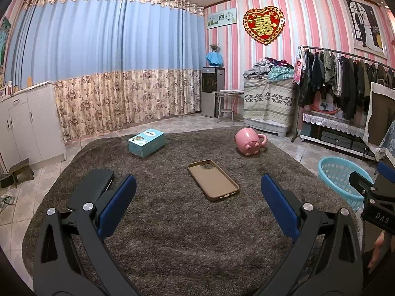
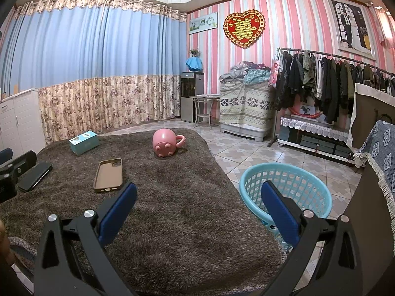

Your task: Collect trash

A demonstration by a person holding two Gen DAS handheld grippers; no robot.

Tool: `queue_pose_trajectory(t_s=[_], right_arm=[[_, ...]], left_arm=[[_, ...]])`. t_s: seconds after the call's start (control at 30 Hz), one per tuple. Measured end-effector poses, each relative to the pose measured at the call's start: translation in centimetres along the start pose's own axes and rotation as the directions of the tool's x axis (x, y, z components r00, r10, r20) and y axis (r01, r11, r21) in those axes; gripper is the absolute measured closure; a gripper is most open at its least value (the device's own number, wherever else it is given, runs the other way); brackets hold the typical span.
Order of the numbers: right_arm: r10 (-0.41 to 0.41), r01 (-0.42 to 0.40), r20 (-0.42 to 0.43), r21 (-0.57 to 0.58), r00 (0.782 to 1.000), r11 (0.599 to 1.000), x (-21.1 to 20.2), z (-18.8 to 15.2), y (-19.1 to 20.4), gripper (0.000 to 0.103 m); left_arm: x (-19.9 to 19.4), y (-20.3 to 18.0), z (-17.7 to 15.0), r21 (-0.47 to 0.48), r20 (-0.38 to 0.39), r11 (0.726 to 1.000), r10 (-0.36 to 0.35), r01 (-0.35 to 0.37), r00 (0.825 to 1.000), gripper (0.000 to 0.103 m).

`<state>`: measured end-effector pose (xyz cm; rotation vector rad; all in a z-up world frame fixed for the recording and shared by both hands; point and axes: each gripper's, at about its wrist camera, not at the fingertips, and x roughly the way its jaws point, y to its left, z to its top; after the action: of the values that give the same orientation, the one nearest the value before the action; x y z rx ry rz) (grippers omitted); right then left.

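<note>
Even, moderately bright indoor light falls from above, leaving only soft shadows on the rug (image 1: pixel 172 234). Both views are sharp at centre, strongly bowed towards black rounded corners. The curtain (image 2: pixel 86 49) shows a slight bluish cast.

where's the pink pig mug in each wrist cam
Left wrist view: the pink pig-shaped ceramic mug lies on its side at centre right, on the far part of the brown shaggy rug.
Right wrist view: the same mug lies left of centre, near the rug's far edge.
Shared landmark: the tan phone case lies nearer the camera and left of the mug in both.
</note>
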<state>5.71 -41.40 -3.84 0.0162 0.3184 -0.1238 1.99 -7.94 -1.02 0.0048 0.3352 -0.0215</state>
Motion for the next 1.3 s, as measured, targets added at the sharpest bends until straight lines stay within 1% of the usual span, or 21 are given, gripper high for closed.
queue_pose_trajectory(t_s=[0.77,1.3], right_arm=[[-0.011,0.011,0.006,0.01,1.0,1.0,-0.25,0.43,-0.84,0.004],[-0.01,0.01,0.006,0.009,1.0,1.0,-0.23,0.3,-0.67,0.004]], left_arm=[[-0.09,-0.14,-0.09,0.003,0.001,1.0,-0.001,0.001,1.0,0.005],[-0.1,-0.13,-0.13,0.003,0.002,1.0,-0.002,0.002,1.0,0.005]])
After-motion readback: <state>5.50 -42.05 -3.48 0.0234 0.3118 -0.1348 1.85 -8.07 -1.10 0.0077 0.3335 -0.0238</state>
